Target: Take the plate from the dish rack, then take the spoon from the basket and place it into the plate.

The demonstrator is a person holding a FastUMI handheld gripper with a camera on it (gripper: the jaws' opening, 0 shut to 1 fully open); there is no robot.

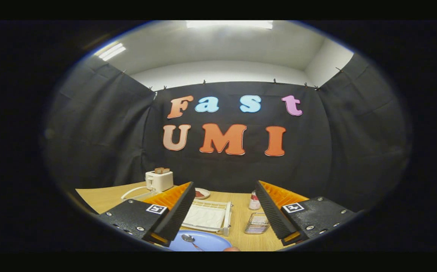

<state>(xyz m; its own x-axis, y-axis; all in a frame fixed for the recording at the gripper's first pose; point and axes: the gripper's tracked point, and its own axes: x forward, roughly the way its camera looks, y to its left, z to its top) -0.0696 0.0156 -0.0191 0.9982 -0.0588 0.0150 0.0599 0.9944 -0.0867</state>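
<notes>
A blue plate [203, 240] lies on the wooden table close below me, partly under my left finger. A metal spoon [191, 240] rests in it, bowl up. Just beyond the plate stands the white dish rack [209, 216], with nothing standing in it. To the rack's right sits a small wire basket [257, 223]. My gripper [225, 196] hangs above the table, open wide, nothing between its fingers; the rack and basket show through the gap.
A white toaster [160, 180] with bread in its slots stands at the back left, its cord trailing forward. A small dish [202, 193] with something red lies behind the rack. A can [254, 201] stands behind the basket. Black cloth walls close the booth.
</notes>
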